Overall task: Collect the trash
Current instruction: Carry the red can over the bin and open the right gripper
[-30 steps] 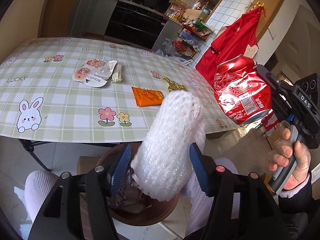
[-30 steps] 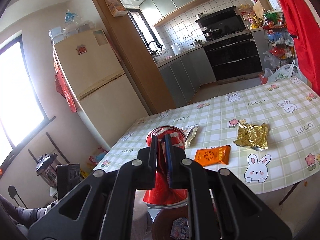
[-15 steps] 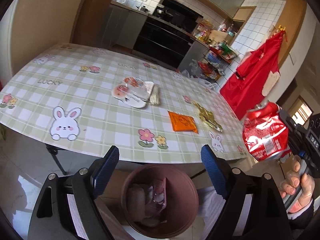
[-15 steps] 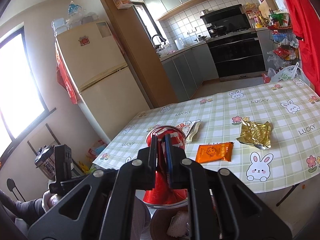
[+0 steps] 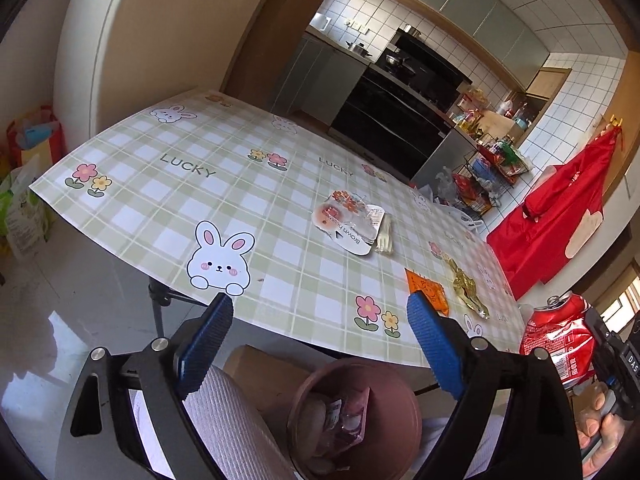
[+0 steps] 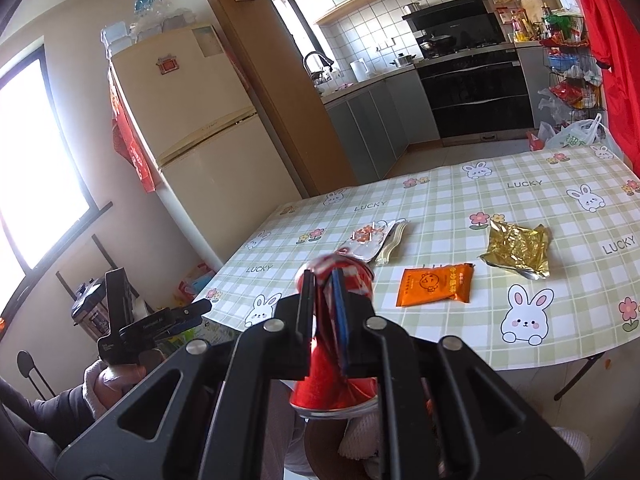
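Note:
My left gripper (image 5: pixel 320 344) is open and empty, held above a brown round bin (image 5: pixel 404 396) that sits below the table's near edge and holds white foam netting and wrappers. My right gripper (image 6: pixel 324 292) is shut on a crushed red soda can (image 6: pixel 336 384), held near the table's edge; the can also shows in the left wrist view (image 5: pixel 560 336). On the checked tablecloth (image 5: pixel 200 184) lie an orange sachet (image 6: pixel 434 289), a gold foil wrapper (image 6: pixel 518 250) and a clear plastic snack tray with a wooden fork (image 5: pixel 352 228).
A cream fridge (image 6: pixel 192 128) stands left of the table. Kitchen counters and a black oven (image 6: pixel 476 92) are behind it. A red apron (image 5: pixel 560 208) hangs at the right. Bags (image 5: pixel 28 184) sit on the floor at the left.
My left gripper opened and dropped the white foam netting into the bin, then rose and turned left. My right gripper has kept hold of the can and shifted slightly.

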The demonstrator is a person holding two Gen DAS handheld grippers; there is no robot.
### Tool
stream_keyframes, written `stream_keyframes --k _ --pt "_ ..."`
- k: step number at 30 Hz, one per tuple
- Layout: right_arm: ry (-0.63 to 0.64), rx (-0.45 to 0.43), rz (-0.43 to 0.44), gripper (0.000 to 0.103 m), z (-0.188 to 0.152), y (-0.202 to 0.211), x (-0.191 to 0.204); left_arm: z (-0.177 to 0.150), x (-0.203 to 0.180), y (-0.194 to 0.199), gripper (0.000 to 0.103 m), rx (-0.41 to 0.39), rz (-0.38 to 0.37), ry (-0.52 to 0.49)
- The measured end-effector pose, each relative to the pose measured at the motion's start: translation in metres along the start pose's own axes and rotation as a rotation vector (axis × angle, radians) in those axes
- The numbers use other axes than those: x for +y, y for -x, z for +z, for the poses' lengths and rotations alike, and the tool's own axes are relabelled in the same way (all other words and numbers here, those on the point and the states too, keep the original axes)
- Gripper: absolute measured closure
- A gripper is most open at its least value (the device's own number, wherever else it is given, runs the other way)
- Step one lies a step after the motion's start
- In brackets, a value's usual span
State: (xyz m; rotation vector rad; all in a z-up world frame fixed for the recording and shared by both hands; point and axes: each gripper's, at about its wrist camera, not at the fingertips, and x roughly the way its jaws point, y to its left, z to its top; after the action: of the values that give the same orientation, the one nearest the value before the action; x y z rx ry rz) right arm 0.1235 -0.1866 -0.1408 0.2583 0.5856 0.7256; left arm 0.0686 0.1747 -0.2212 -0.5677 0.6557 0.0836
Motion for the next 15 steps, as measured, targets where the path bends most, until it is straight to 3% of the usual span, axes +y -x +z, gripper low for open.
stream_keyframes --k 5,10,13,15 --pt "-0.012 0.002 -0.007 0.088 -0.0010 0.0015 -0.0035 -0.0024 -0.0026 0.0001 0.016 0.003 -0.006 -0.006" --pt "-0.016 -0.005 -0.022 0.074 -0.0009 0.0019 -0.0044 -0.0030 -0.0021 0.0009 0.016 -0.001 0.000 0.000" --pt "-0.018 -0.005 -0.045 0.058 -0.0011 0.0018 -0.0062 -0.0034 -0.0015 0.0008 0.016 -0.002 0.003 0.000" --pt "-0.025 -0.011 -0.064 0.036 -0.0008 0.0021 -0.0078 -0.0031 -0.0009 0.0005 0.016 -0.001 0.000 0.000"
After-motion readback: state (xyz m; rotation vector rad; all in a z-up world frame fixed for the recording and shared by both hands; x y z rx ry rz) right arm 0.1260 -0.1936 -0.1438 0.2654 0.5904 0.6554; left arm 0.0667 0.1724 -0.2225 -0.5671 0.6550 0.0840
